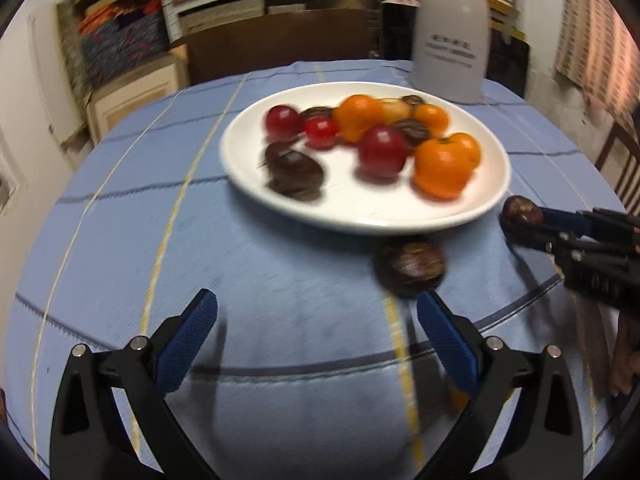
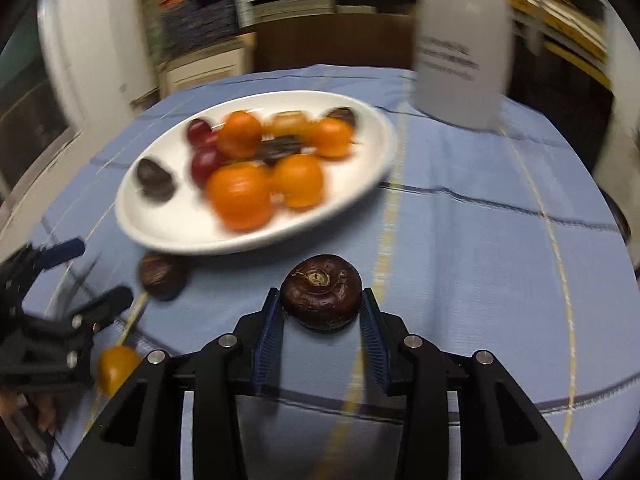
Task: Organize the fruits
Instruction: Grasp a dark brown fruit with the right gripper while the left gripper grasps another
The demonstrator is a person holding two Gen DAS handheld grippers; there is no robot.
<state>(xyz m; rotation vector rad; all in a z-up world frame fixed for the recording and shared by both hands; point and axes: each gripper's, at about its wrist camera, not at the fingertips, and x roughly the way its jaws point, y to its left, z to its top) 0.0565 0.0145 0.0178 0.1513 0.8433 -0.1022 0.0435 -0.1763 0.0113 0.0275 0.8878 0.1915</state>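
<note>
At frame centre we see a white plate [image 1: 360,216] holding oranges [image 1: 446,164], red fruits [image 1: 382,152] and dark chestnuts [image 1: 294,170]; blur defeats counting. Our right gripper [image 2: 322,308] jaws clamp one chestnut [image 2: 321,292]. Our left gripper [image 1: 316,332] jaws gape empty; another chestnut [image 1: 410,268] lies on the surface [image 1: 200,240] below the plate.

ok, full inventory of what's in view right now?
plate: 1, white, centre of the cloth, holds orange, red and dark brown fruits
water chestnut: 1, dark brown, between the right gripper's pads
loose water chestnut: 1, dark brown, on the cloth beside the plate's near rim
small orange fruit: 1, on the cloth near the left gripper
jug: 1, white, behind the plate
tablecloth: 1, blue, striped
left gripper: open, empty
right gripper: shut on the water chestnut
</note>
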